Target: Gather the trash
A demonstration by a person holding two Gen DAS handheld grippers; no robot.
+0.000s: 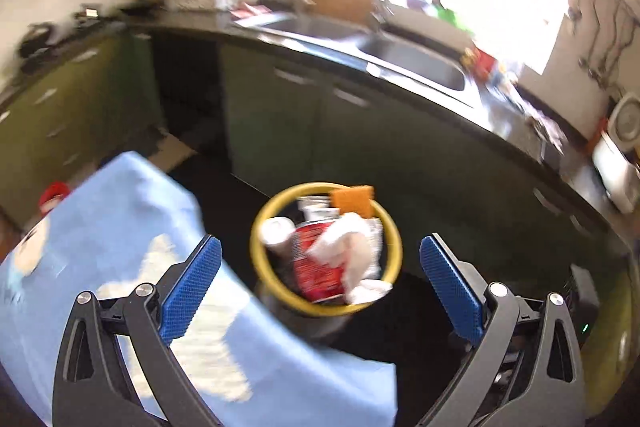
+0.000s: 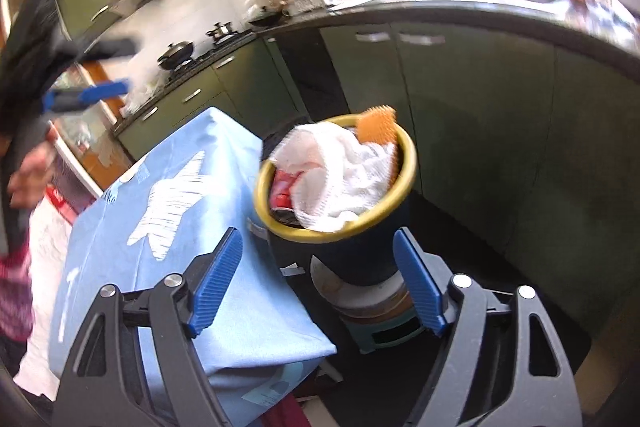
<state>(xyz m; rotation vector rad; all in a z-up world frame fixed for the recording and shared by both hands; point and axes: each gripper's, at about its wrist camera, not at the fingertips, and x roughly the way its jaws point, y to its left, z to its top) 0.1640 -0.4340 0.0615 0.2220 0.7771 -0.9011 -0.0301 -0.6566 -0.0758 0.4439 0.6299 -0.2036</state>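
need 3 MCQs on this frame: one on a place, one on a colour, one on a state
1. Where does the orange sponge sit?
A. on the blue cloth
B. at the bin's far rim, on top of the trash
C. in the sink

2. What colour is the rim of the trash bin?
A. yellow
B. red
C. white

3. How do the left tongs stand?
A. shut on the white tissue
B. shut on a can
C. open, nothing between them

Key: 1 B, the sponge leans at the bin's far edge above the white tissue. 2 A, a yellow ring tops the dark bin in both views. 3 C, the blue pads stand wide apart and the bin shows beyond the gap.
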